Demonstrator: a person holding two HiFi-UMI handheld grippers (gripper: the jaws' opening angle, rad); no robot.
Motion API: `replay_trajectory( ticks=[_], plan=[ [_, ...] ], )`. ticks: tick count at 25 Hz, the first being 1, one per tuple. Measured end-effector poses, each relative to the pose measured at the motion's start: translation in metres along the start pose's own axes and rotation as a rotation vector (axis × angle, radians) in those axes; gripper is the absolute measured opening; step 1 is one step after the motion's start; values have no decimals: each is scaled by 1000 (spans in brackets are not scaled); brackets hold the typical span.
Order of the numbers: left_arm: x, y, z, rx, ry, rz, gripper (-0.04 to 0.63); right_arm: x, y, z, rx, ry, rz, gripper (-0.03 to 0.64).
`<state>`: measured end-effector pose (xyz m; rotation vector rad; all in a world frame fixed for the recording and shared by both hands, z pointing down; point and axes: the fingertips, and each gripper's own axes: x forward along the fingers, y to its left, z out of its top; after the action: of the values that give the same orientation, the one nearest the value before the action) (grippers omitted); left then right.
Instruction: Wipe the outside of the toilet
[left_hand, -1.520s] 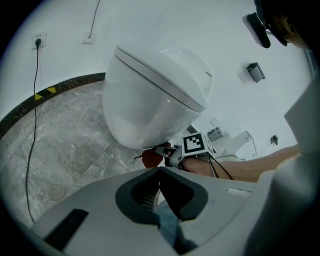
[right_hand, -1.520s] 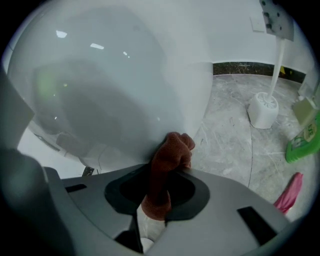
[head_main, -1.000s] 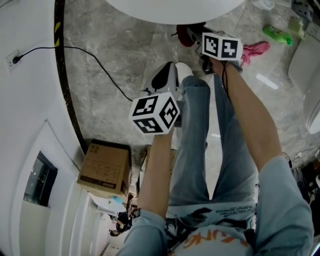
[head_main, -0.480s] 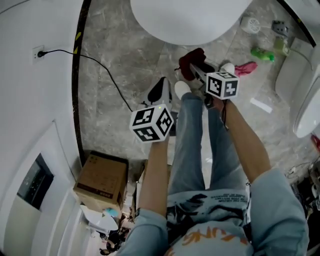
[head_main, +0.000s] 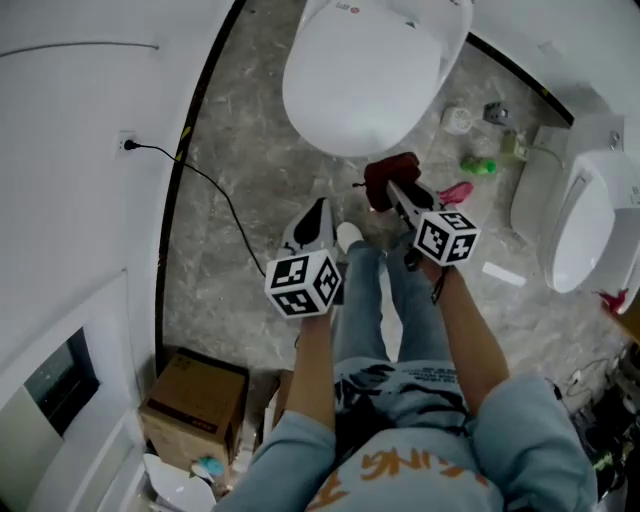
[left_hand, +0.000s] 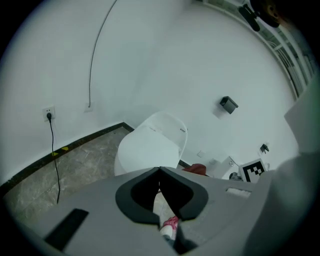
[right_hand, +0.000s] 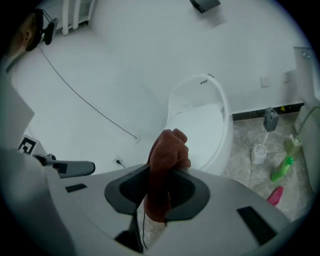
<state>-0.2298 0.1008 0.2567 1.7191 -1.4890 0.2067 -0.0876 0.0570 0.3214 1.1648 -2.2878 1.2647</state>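
The white toilet (head_main: 370, 70) stands at the top of the head view with its lid down; it also shows ahead in both gripper views, as the toilet (left_hand: 150, 147) and the toilet (right_hand: 200, 122). My right gripper (head_main: 393, 190) is shut on a dark red cloth (head_main: 388, 177), held over the floor just in front of the bowl. The bunched cloth (right_hand: 167, 157) sticks up between the jaws of that right gripper (right_hand: 161, 172). My left gripper (head_main: 318, 208) hangs to its left, a bit farther from the bowl. The left gripper (left_hand: 160, 172) has its jaws closed together with nothing in them.
A black cable (head_main: 215, 190) runs over the marble floor from a wall socket (head_main: 127, 143). A cardboard box (head_main: 195, 408) sits at lower left. To the right of the toilet are a brush (right_hand: 257, 150), a green bottle (head_main: 478, 165), a pink item (head_main: 455, 192) and another white fixture (head_main: 590, 225).
The head view has drawn back, so the whole toilet lid now shows. Both grippers sit lower in the view, and the right one still holds the cloth.
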Motion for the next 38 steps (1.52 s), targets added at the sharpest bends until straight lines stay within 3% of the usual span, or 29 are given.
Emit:
replay_trajectory(
  ticks=[6, 11, 16, 21, 29, 38],
  plan=[
    [-44, -52, 71, -18, -123, -54, 2, -74, 30, 80, 28, -190, -43, 87],
    [-68, -114, 141, 70, -235, -155, 2, -130, 61, 159, -24, -348, -33, 87],
    [-95, -191, 196, 214, -356, -234, 2, -198, 103, 227, -202, -487, -16, 86],
    [-132, -250, 248, 372, -499, -209, 2, -266, 140, 279, -455, -584, -83, 87],
    [-173, -328, 284, 501, -654, -182, 3, -353, 165, 345, -612, -691, -118, 87],
    [-190, -355, 277, 538, -692, -125, 3, -385, 164, 349, -680, -697, -131, 89]
  ],
)
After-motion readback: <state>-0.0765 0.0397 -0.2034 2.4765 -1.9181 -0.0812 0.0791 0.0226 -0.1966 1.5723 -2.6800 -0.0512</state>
